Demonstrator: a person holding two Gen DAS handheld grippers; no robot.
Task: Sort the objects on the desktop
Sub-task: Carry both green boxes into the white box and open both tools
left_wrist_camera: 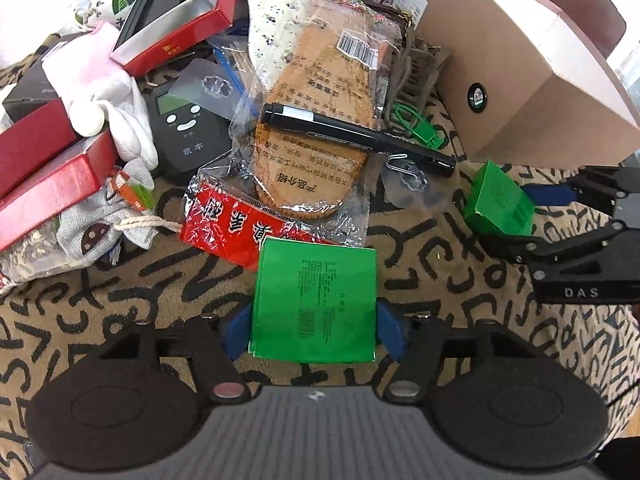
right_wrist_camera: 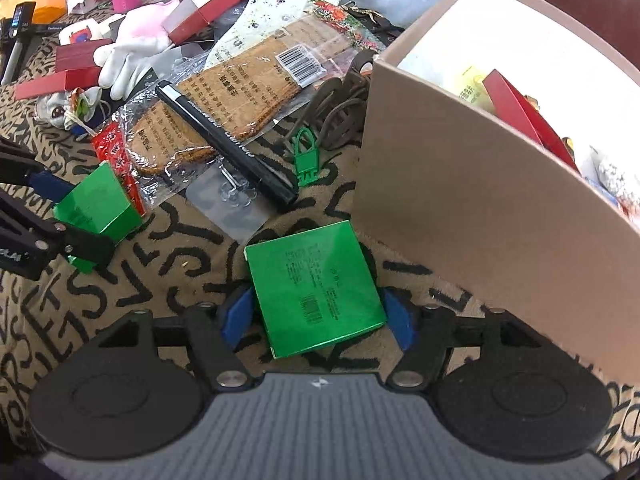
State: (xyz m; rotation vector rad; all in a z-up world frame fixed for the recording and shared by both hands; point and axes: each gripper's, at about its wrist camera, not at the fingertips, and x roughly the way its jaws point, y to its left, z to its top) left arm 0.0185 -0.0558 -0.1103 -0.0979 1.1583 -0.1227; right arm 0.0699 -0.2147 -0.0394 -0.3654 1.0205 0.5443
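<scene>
Each gripper holds a flat green box. My left gripper [left_wrist_camera: 314, 330] is shut on one green box [left_wrist_camera: 316, 300], blue pads against its two sides, just above the patterned cloth. My right gripper [right_wrist_camera: 318, 318] is shut on the other green box [right_wrist_camera: 314, 286], beside the beige storage box [right_wrist_camera: 460, 184]. Each view shows the other gripper from the side: the right one [left_wrist_camera: 532, 216] with its green box [left_wrist_camera: 500, 204], the left one [right_wrist_camera: 64, 216] with its green box [right_wrist_camera: 98, 204].
A clutter pile lies ahead: a bagged insole [left_wrist_camera: 316, 136], a black marker [left_wrist_camera: 356, 136], a green plastic clip [right_wrist_camera: 306, 156], red boxes [left_wrist_camera: 176, 24], a white glove [left_wrist_camera: 120, 104], a black scale [left_wrist_camera: 184, 132]. The beige storage box [left_wrist_camera: 520, 80] holds several items.
</scene>
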